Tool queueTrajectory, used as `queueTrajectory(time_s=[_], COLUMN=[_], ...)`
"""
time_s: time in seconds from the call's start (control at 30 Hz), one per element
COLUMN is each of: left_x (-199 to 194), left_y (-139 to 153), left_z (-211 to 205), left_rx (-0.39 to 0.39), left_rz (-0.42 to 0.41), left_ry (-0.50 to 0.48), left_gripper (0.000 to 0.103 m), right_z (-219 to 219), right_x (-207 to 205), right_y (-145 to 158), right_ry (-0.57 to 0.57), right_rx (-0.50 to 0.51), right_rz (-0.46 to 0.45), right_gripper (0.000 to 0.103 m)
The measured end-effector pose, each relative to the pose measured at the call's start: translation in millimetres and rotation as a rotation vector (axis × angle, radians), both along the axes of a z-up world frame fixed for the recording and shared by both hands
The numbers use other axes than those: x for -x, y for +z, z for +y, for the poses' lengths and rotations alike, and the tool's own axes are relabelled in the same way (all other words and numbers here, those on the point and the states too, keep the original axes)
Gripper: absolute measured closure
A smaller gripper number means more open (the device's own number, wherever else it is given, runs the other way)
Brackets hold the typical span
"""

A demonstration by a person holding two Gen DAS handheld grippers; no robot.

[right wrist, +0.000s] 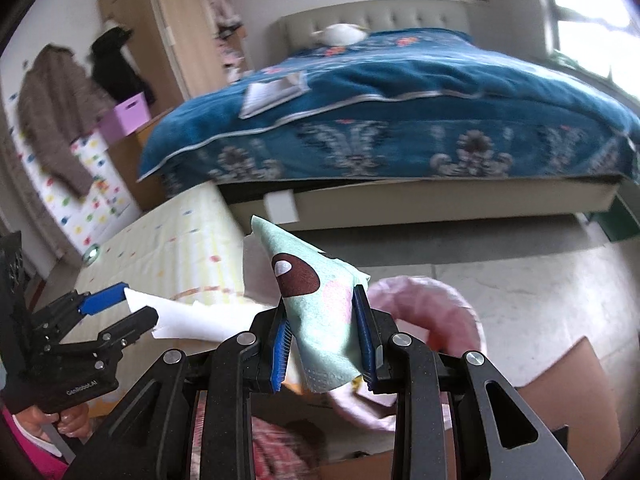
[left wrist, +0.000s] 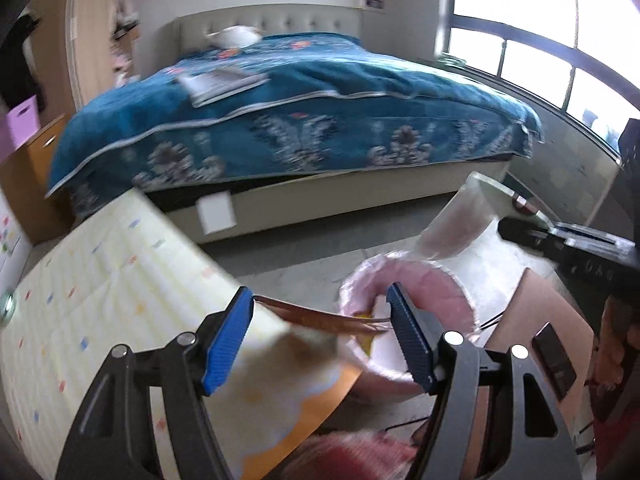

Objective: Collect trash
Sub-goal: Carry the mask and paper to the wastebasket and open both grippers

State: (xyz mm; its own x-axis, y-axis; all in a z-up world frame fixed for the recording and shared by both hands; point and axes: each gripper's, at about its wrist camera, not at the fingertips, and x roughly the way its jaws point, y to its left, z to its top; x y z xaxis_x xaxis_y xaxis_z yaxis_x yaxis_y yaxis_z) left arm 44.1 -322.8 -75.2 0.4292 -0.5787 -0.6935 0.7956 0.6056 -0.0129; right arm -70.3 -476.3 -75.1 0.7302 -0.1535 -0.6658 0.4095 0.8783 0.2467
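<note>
My left gripper [left wrist: 320, 300] is shut on a flat paper wrapper [left wrist: 320, 318] that spans from one blue pad to the other. It looks coppery brown edge-on. In the right wrist view the same wrapper [right wrist: 180, 320] looks white, sticking out of the left gripper [right wrist: 136, 304]. My right gripper [right wrist: 320, 300] is shut on a mint-green wrapper [right wrist: 316, 300] with a brown oval and pink spots. Both grippers hover beside a bin with a pink bag liner [left wrist: 436, 288], whose rim [right wrist: 448, 300] also shows just right of the green wrapper.
A brown cardboard box [right wrist: 560, 384] stands beside the bin. A pale yellow dotted mat [left wrist: 100, 280] lies on the left. Behind is a bed with a blue blanket [left wrist: 300, 100] and a book [left wrist: 220, 84]. A window [left wrist: 540, 40] is at right, and a hand [right wrist: 68, 420] holds the left gripper.
</note>
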Motion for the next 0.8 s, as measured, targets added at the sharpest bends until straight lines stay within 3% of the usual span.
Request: queueTrajectory(time_s=[0.23,0.53,0.63,0.8], left_x=[9.9,4.7,-1.9,-12.2], left_y=[-0.3,-30.2,-37.4,-45.6], left_z=[-67.9,-107.6,-113.3,-116.9], left_rx=[-0.009,-0.048,-0.056,-0.045], left_rz=[-0.013,0.029,0.039,0.082], left_ry=[-0.101,-0.112,-0.097,-0.077], left_gripper=[0.036,0.035,0.03,0.023], right_z=[-51.5,-92.1,-99.7,-112.3], right_x=[20.4,20.9,15.7,6.7], right_y=[-18.2,-49.1,-62.4,-83.7], right_ry=[-0.092,-0.15,-0.158,-0.158], right_rx=[-0.02,-0.068,-0.09,-0.146], right_rz=[0.037,0.109,0.136,0.171], right_gripper=[0.074,0.072,0.071,0.054])
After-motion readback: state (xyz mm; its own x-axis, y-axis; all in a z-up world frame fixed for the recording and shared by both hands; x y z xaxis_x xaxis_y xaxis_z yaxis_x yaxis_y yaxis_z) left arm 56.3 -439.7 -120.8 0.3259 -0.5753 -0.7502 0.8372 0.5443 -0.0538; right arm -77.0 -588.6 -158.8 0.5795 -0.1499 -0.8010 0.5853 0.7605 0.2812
